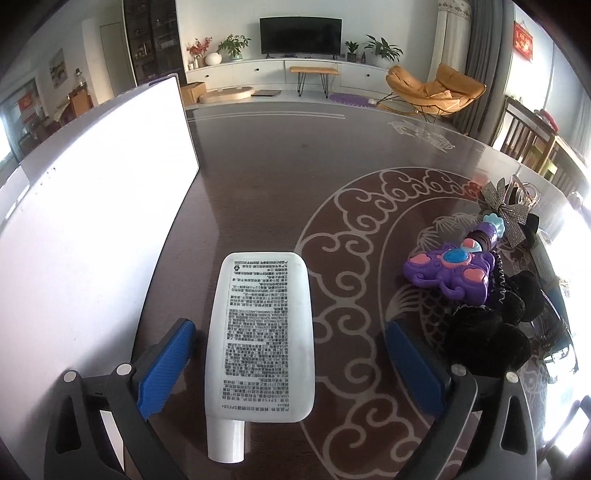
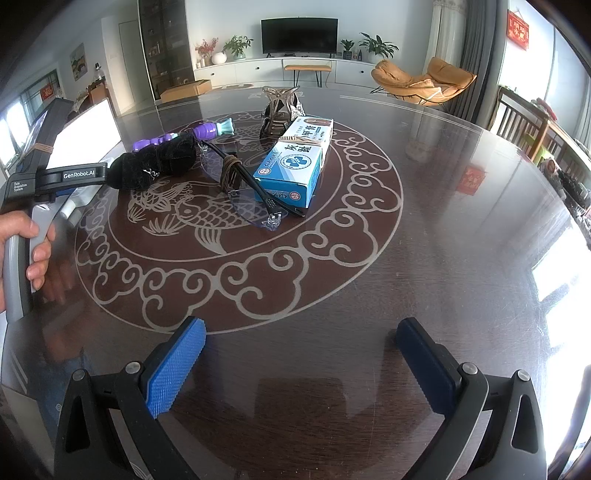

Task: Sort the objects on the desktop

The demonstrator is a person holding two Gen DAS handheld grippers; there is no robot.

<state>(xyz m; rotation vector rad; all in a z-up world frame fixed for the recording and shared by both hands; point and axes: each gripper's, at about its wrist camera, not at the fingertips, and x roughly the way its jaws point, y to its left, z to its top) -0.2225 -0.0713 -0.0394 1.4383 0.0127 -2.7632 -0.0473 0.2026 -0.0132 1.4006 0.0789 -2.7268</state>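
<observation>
We have our left claw [image 1: 291, 365] spread wide around the white tube [image 1: 260, 339], lying flat on the surface [image 1: 258, 177] beside the white tray [image 1: 92, 206], ready to grip, while our right claw [image 2: 301, 365] hangs apart, empty.

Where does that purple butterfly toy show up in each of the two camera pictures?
Left wrist view: the purple butterfly toy lies right of centre, beside the black fluffy hair accessory.
Right wrist view: upper left, only the toy's purple handle peeks out behind that black accessory.
Shared landmark: the television.
</observation>
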